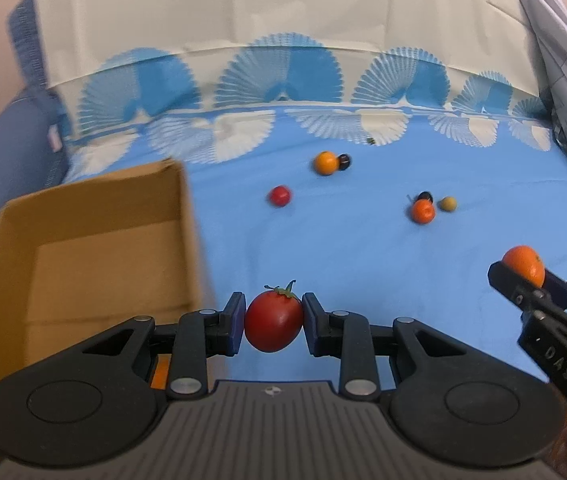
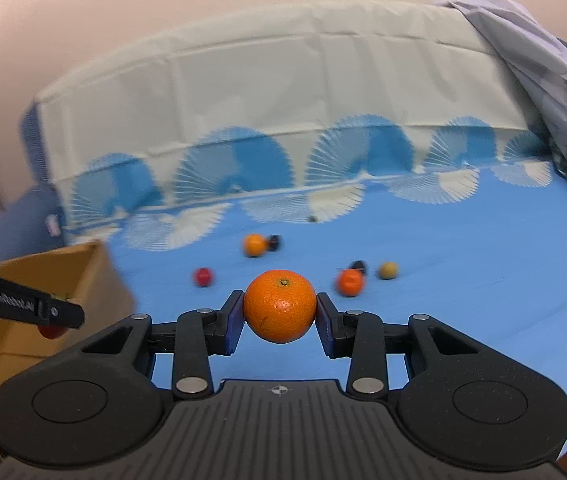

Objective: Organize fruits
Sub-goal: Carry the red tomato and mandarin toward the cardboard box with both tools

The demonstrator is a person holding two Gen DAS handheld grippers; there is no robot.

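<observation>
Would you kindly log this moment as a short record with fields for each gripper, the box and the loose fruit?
left gripper: shut on tomato
right gripper: shut on mandarin
cardboard box: open, left of the tomato, nothing visible inside
blue cloth: red fruit, two orange fruits, one olive-coloured fruit, two dark ones

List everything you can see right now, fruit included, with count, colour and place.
cardboard box: one, brown, open, left on the cloth
tomato: one, red, in the left gripper
mandarin: one, orange, in the right gripper
loose orange fruits: two, on the cloth, far middle and right
small red fruit: one, far middle
dark fruits: two, each beside an orange fruit
olive-coloured fruit: one, far right
cloth: one, blue with fan pattern
left gripper: black, shut on tomato
right gripper: black, shut on mandarin
</observation>
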